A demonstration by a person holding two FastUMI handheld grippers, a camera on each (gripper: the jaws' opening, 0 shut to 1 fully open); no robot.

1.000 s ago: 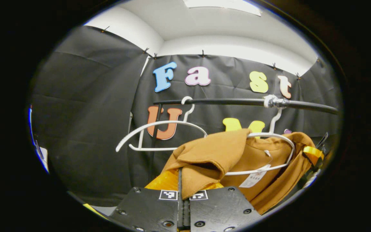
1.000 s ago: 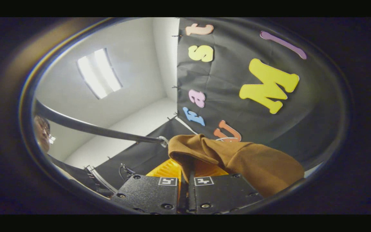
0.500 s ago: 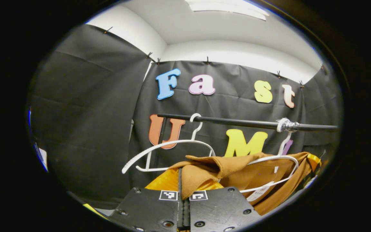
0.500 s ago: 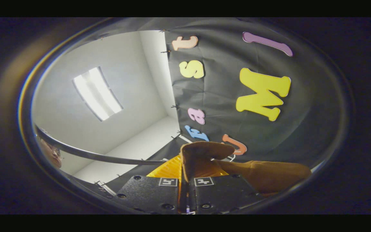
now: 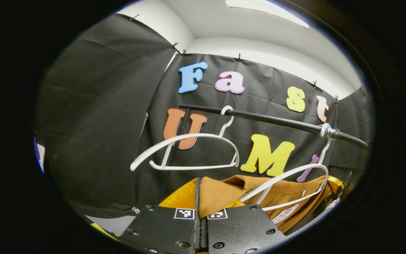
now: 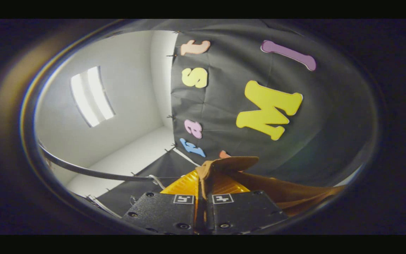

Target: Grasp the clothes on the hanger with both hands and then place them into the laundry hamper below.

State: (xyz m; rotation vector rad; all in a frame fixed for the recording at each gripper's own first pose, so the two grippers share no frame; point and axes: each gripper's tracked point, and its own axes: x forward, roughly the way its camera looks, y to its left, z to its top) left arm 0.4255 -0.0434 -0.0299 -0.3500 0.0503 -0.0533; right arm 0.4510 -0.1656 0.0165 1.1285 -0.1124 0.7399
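both grippers, left gripper [image 5: 199,206] and right gripper [image 6: 203,197], stay clamped on the brown garment [image 5: 224,192]; it has dropped below its white hanger [image 5: 287,187], nearly free.

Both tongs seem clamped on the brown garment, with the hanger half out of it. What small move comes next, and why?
Probably keep drawing the brown garment downward: left tongs and right tongs each pinch a fold, while one white hanger arm is bare and the lower bar lies across the cloth.

brown garment [image 5: 287,192] lower part cut off; tag [image 5: 283,214] unreadable
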